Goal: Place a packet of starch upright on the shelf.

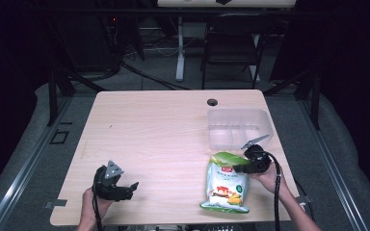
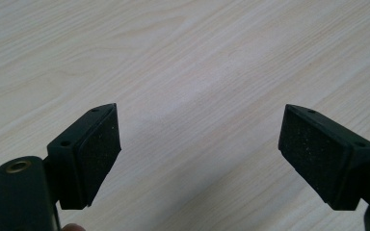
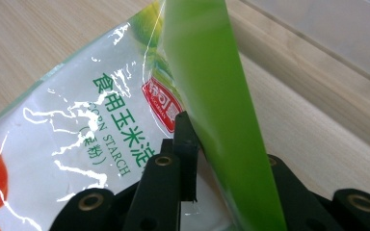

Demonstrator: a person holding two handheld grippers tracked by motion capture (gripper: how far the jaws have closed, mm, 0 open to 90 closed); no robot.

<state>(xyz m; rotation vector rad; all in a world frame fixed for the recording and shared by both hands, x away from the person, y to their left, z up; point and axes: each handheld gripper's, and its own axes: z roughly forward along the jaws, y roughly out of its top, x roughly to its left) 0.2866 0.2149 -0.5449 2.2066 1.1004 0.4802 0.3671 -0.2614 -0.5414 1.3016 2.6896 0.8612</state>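
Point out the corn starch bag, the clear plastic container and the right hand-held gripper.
corn starch bag (image 1: 225, 185): high view, middle of its printed front.
clear plastic container (image 1: 236, 118): high view, far inner wall.
right hand-held gripper (image 3: 200, 144): right gripper view, between its jaws, pinched on the bag's green top edge.

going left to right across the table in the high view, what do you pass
left gripper → corn starch bag → right gripper, shut on the bag's top edge; the clear plastic container lies farther back, right of the bag.

Clear tray (image 1: 236, 126) just beyond bag (image 1: 225, 183); table (image 1: 154, 134) left open
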